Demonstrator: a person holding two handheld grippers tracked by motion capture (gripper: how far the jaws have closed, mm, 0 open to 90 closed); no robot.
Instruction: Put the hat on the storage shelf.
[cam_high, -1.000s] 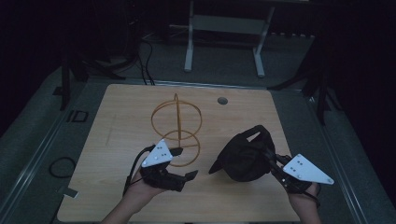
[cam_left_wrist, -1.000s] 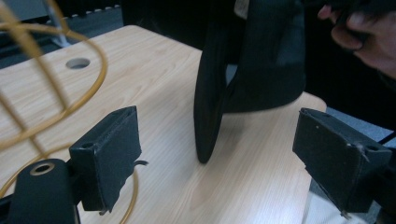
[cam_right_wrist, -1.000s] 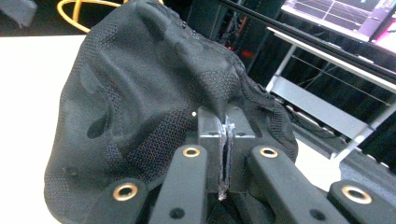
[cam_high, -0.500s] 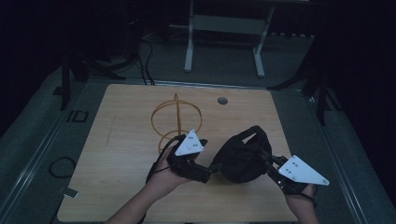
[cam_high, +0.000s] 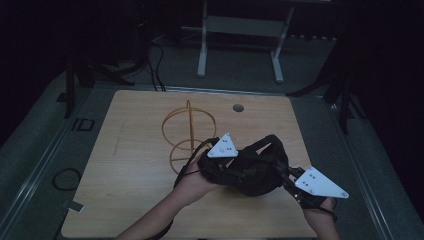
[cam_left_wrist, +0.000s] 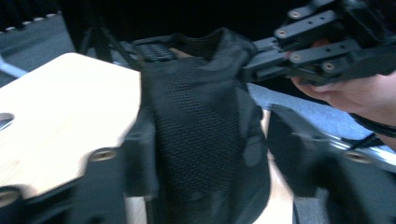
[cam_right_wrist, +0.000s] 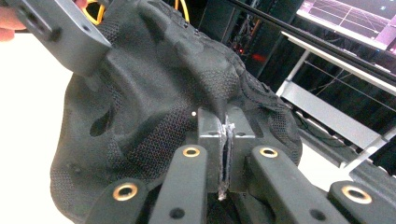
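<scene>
On near-right of wooden table (cam_high: 130, 150): black mesh cap (cam_high: 252, 170), held up between both grippers, apparently just clear of the top. Biggest item first: light wood top with a cable hole at far centre. Next: yellow wire stand (cam_high: 187, 132) just left of cap, upright, hoops open, apart from cap. Then cap itself, then left gripper (cam_high: 220, 165) at its left edge and right gripper (cam_high: 285, 175) at its near-right edge.

Handling, as judgement: soft, light, floppy fabric; sags and folds under own weight, no fragility, mesh gives decent friction. Best taken at brim or thick seam, two opposite points, to keep opening spread; pinching crown mesh likely just bunches it.

Right gripper: clenched on cap, pads pressed together with thin fabric edge (cam_right_wrist: 226, 140) trapped between. Left gripper: jaws apart either side of a fold of mesh (cam_left_wrist: 201, 130), not visibly pinching; looks released.

View differences: right gripper view gives the clamped seam, embossed crown, vent eyelet (cam_right_wrist: 98, 126) and a lit screen (cam_right_wrist: 355, 18) far right. Left gripper view gives mesh weave close up, blurred, plus other hand (cam_left_wrist: 355, 93) and its linkage beyond. High view gives layout and stand position.
</scene>
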